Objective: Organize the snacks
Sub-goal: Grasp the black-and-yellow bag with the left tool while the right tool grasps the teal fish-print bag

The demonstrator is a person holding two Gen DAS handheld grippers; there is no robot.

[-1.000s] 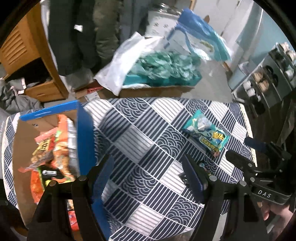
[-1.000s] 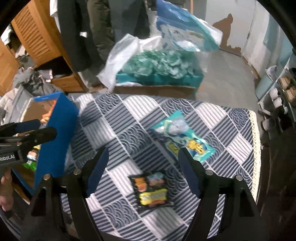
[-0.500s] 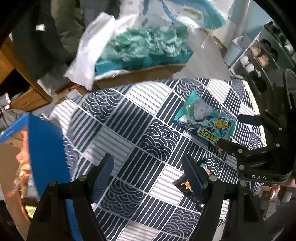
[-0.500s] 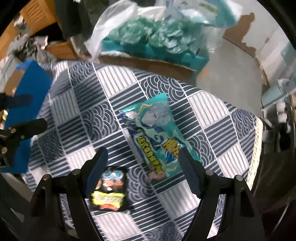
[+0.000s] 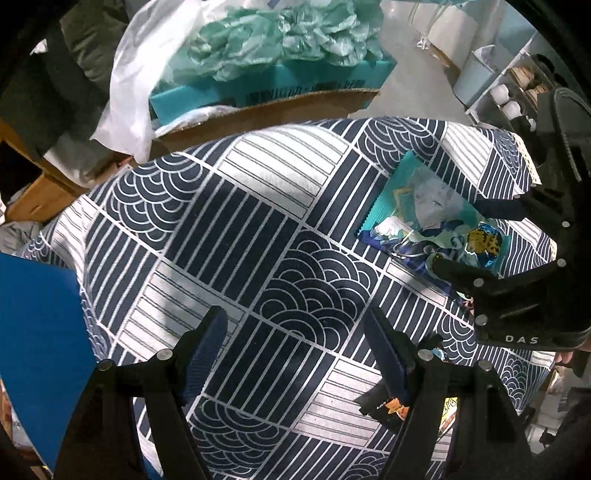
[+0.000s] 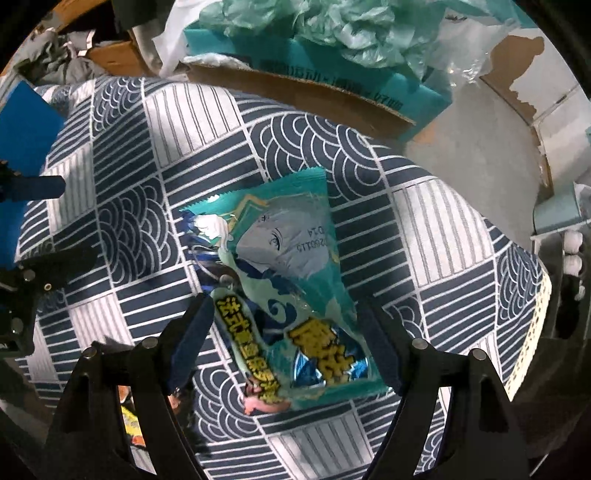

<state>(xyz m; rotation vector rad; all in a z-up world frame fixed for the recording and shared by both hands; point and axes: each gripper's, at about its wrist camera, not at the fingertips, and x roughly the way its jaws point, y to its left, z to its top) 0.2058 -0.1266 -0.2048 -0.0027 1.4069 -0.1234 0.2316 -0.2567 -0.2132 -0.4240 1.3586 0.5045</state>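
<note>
A teal snack bag [image 6: 291,280] with a cartoon face lies flat on the patterned tablecloth [image 6: 184,122]. My right gripper [image 6: 284,343] is open, its jaws on either side of the bag's near end, just above it. The bag also shows in the left wrist view [image 5: 424,214], with the right gripper [image 5: 480,240] over it. My left gripper [image 5: 295,354] is open and empty above the cloth. A small black snack packet [image 5: 388,402] lies near the table's front, partly hidden behind the left gripper's right finger; its edge shows in the right wrist view [image 6: 129,417].
A blue-walled box [image 5: 40,332] stands at the table's left edge. Beyond the table, a cardboard box [image 6: 303,92] holds a teal carton and green plastic bags [image 5: 280,33]. A shelf with cups [image 5: 509,99] stands at the right.
My right gripper has moved forward and down over the teal bag, which now sits between its jaws. My left gripper has swung right, away from the blue box, and lowered toward the cloth.
</note>
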